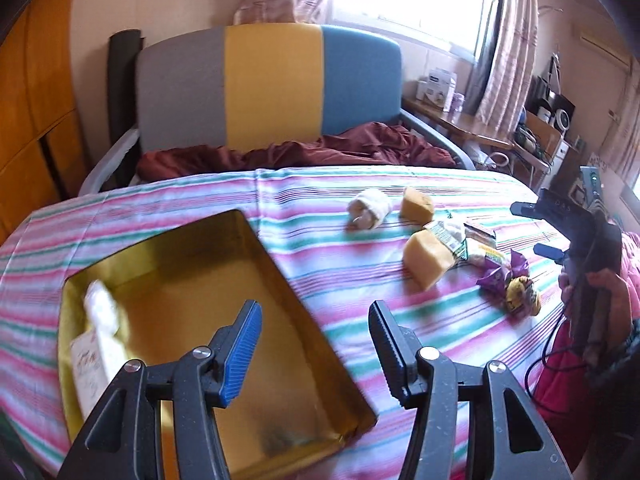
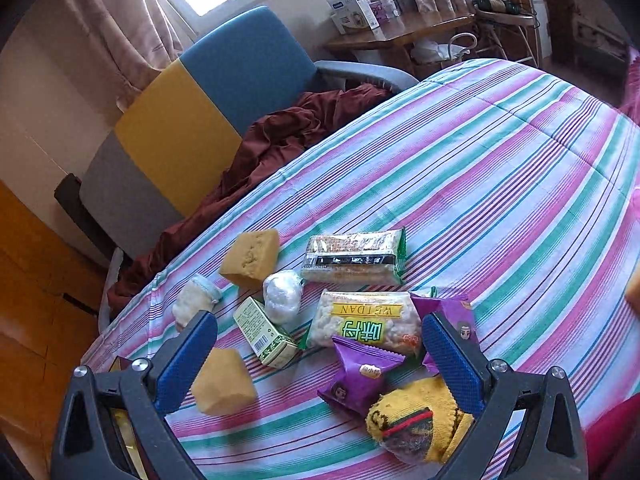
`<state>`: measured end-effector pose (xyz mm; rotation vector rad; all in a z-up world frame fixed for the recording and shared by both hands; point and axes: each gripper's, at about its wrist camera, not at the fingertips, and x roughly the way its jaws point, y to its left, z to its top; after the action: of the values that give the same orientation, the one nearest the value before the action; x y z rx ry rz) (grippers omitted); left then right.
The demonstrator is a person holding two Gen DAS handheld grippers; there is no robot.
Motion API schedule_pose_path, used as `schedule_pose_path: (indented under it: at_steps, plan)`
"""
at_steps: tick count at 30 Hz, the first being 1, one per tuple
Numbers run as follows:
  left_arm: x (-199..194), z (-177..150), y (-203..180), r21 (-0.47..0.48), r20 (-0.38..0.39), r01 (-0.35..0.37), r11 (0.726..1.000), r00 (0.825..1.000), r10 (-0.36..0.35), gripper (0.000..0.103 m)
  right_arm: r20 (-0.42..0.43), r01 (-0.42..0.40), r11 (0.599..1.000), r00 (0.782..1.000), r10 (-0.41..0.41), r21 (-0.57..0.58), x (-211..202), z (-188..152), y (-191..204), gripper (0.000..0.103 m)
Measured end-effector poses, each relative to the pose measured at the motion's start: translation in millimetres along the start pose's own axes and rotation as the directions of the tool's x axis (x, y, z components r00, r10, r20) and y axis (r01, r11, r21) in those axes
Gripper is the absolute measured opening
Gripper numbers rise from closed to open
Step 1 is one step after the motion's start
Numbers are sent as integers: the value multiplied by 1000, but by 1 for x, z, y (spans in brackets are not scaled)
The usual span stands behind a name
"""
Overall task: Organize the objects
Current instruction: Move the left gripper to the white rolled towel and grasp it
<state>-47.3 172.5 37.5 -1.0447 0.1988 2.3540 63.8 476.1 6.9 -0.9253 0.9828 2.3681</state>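
Note:
A gold tin box (image 1: 240,264) lies open on the striped cloth, with one white packet (image 1: 98,344) in its left end. My left gripper (image 1: 316,344) is open and empty above the box's right side. My right gripper (image 2: 320,352) is open and empty, hovering over a cluster of snacks: a purple packet (image 2: 360,376), a yellow sock bundle (image 2: 420,420), a WEIDAN rice snack (image 2: 368,320), a green box (image 2: 266,336) and a yellow sponge block (image 2: 222,386). The right gripper also shows in the left wrist view (image 1: 536,228).
A second sponge block (image 2: 252,258), two white wrapped lumps (image 2: 282,294) (image 2: 196,300) and a long cracker pack (image 2: 354,258) lie farther off. A grey, yellow and blue chair (image 1: 272,84) with a maroon cloth (image 1: 320,152) stands behind the table. A wooden desk (image 2: 400,34) is beyond.

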Motion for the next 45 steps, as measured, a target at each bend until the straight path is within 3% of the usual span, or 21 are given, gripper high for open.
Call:
schedule_pose_path:
  at_steps: [10, 16, 24, 30, 35, 38, 39, 40, 41, 45]
  plan:
    - [63, 50, -18, 0, -95, 36, 999, 995, -36, 56, 64, -74, 978, 996, 62, 196, -15, 8, -38, 103]
    - [105, 77, -43, 82, -140, 45, 996, 990, -33, 56, 29, -109, 981, 994, 105, 162, -10, 7, -28, 103]
    - [173, 107, -82, 235, -184, 27, 972, 983, 18, 82, -25, -153, 981, 987, 157, 120, -1, 3, -17, 103]
    - [224, 119, -93, 291, -225, 18, 957, 973, 50, 87, 25, -184, 962, 983, 183, 200, -8, 8, -35, 103]
    - [265, 118, -94, 281, -300, 37, 959, 953, 52, 88, 35, -212, 944, 977, 210, 255, -8, 11, -45, 103]
    - [280, 114, -84, 218, -327, 44, 975, 945, 31, 78, 31, -220, 944, 975, 219, 245, -6, 12, -42, 103]
    - [277, 112, -80, 184, -307, 48, 982, 952, 11, 75, 25, -221, 946, 975, 221, 236, -5, 12, -40, 103]
    - [274, 111, -78, 178, -287, 32, 984, 958, 21, 62, 16, -220, 950, 975, 222, 221, -3, 11, -38, 103]
    - [270, 109, -77, 180, -275, 23, 983, 961, 28, 57, 5, -220, 955, 975, 223, 200, -2, 11, -34, 103]
    - [252, 102, -62, 118, -277, 33, 993, 961, 1, 54, -46, -227, 971, 972, 231, 75, 3, 7, -9, 103]
